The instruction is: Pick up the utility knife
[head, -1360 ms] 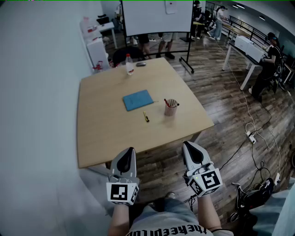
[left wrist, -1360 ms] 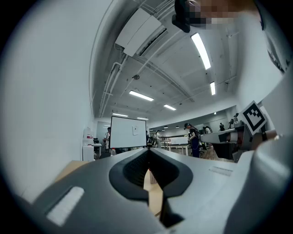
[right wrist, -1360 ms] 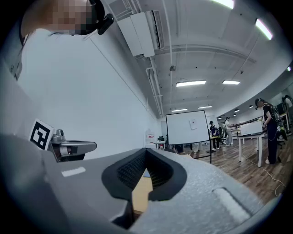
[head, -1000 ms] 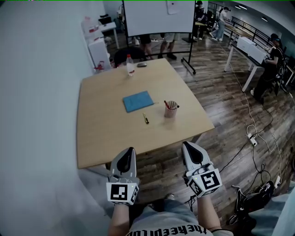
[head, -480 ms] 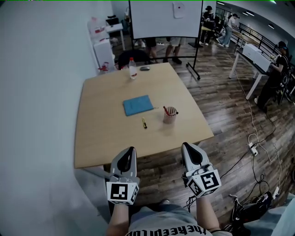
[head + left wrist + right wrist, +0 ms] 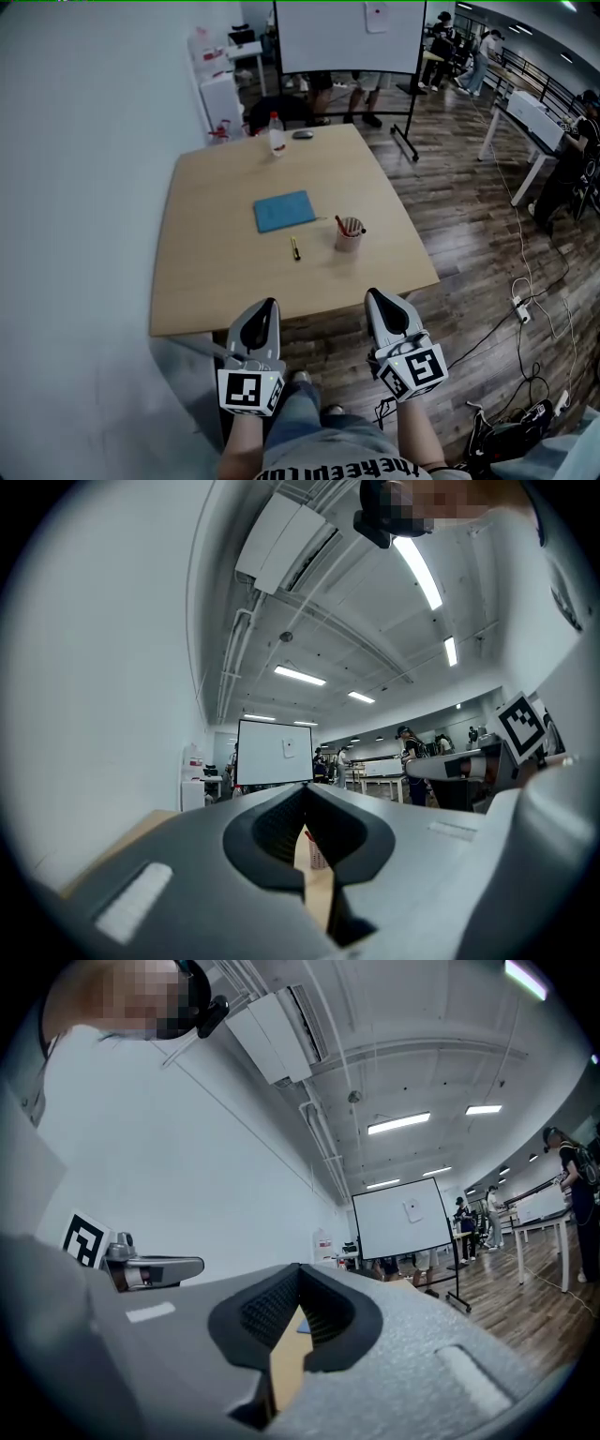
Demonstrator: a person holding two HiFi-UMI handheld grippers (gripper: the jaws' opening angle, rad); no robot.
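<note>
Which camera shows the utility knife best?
The head view: the knife lies in full sight on the table, beside the cup. Neither gripper view shows it; their own jaws fill the foreground and block the tabletop.

Left tongs (image 6: pixel 267 305) and right tongs (image 6: pixel 373 295) were grey tapered shells with black ribbed pads (image 6: pixel 267 1309) in hollow. Left cube (image 6: pixel 249 391) and right cube (image 6: pixel 415 367) were white with black square markers. Wearer had pale grey shirt (image 6: pixel 328 461) with dark lettering, and blue-grey trousers (image 6: pixel 305 405).
</note>
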